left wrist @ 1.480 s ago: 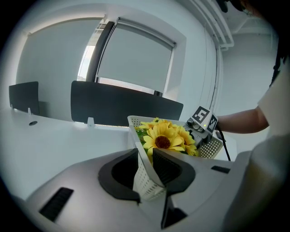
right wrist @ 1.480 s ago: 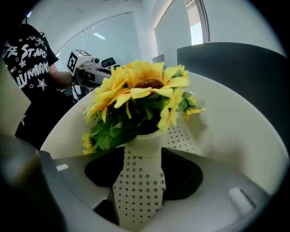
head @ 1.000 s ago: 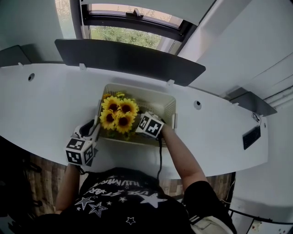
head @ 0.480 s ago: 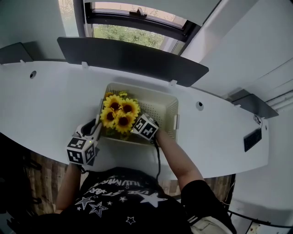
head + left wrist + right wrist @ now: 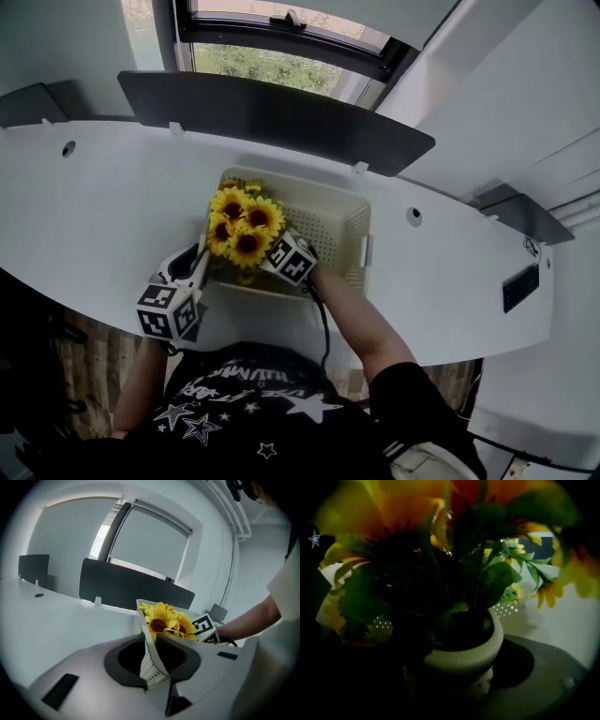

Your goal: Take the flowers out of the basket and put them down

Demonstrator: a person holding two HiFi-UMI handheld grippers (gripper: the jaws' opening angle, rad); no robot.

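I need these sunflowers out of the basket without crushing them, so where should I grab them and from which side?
Best grip the pale pot just under its thick rim, not the sunflowers. Come in low from the basket's near side, under the blooms: they spread wider than the pot, and the round body gives two opposite sides to squeeze.

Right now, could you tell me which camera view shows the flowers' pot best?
The right gripper view: the pale pot fills its lower middle, rim clearly visible. The head view shows only blossoms hiding it; the left gripper view, blossoms above the basket.
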